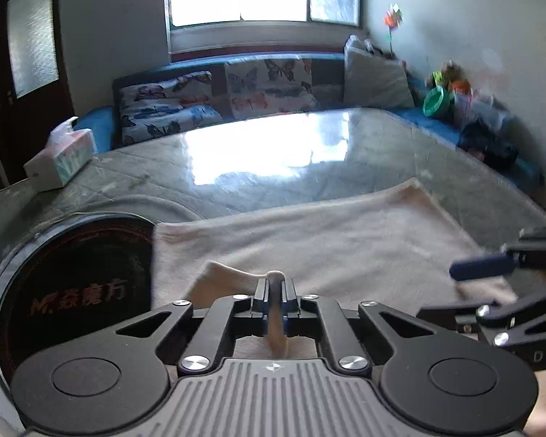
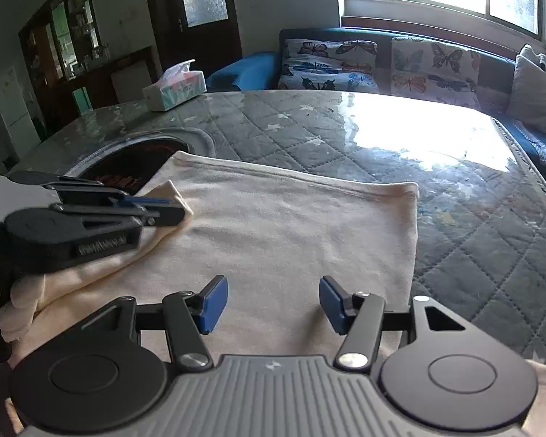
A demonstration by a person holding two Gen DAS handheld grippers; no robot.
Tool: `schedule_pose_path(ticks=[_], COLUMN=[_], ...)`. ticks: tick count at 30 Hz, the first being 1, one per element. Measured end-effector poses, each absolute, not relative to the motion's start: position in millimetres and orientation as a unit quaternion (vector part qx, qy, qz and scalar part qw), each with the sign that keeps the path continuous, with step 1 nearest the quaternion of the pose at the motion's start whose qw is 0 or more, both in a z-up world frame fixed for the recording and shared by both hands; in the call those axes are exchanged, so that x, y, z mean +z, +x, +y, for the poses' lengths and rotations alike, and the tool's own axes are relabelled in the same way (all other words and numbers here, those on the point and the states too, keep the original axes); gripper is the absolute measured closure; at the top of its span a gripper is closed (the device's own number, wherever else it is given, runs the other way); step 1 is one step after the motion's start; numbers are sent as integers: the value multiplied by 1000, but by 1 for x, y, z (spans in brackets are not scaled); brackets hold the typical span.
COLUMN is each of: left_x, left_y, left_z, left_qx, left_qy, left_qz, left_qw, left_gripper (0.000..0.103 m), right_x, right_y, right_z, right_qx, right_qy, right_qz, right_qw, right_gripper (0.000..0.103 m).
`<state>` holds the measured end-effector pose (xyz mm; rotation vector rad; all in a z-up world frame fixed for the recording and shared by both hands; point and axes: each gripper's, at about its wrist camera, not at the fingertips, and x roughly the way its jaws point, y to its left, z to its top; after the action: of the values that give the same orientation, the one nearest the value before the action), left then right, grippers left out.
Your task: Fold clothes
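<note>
Quilted table point(image 2: 473, 218) fronts a butterfly-cushioned sofa point(image 2: 491, 69).

A round black disc point(image 1: 80, 291) set into the quilted table cover carries faded reddish lettering: a slanted "M" or similar mark followed by Chinese characters that read roughly "茶魔方". The first character is blurred and uncertain. Fainter ring-shaped print circles the disc's rim, too dim to read.

At the far right edge of the left wrist view, the black body of the other gripper point(image 1: 544, 355) shows the pale letters "DA", cut off by the frame edge.

In the right wrist view, the same disc point(image 2: 127, 167) shows only smeared red marks. The tissue box point(image 2: 174, 91) has coloured patterns but no legible words.
</note>
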<state>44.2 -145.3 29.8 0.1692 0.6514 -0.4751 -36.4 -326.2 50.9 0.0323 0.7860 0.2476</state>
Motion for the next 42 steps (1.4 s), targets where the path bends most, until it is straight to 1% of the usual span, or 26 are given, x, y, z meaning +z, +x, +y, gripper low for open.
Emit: schedule_pose_path(ticks=[7,11,17,23,26,29,34,36,39,41,42], left_x=[72,89,93,85,76,58,38,38,42,46,48], left_y=[34,15,-18,-48,-60,-61,-61,-61,-58,-54,-52], left_z=[-68,-19,51,110,131,146,145,142,141,140,139], left_qx=[-191,-138,-47,-5,5,24,17,14,8,3,0], left_qy=[-48,-75,-100,-141,-127,-119,-95,-83,-78,-70,-68], left_qz=[283,257,234,237,241,275,307,302,294,287,284], left_qw=[939,954,966,961,962,954,947,949,952,955,956], left_gripper=[98,98,98,98,98,98,97,97,97,97,97], right_x=[53,54,59,65,69,74,82,86,85,81,77], right_y=[-51,-59,-71,-82,-88,-96,-111,-121,-131,-139,-144], right_z=[-324,-324,-321,-312,-306,-297,-265,-245,-220,-200,-190], right_qx=[122,119,117,126,137,159,230,271,321,351,363], right_qy=[19,20,16,2,-7,-18,-47,-67,-92,-118,-135], right_qz=[380,379,372,368,368,367,363,358,355,354,354], right_qw=[917,918,921,921,920,916,902,891,873,859,852], right_gripper=[46,45,44,44,44,44,44,44,47,53,54])
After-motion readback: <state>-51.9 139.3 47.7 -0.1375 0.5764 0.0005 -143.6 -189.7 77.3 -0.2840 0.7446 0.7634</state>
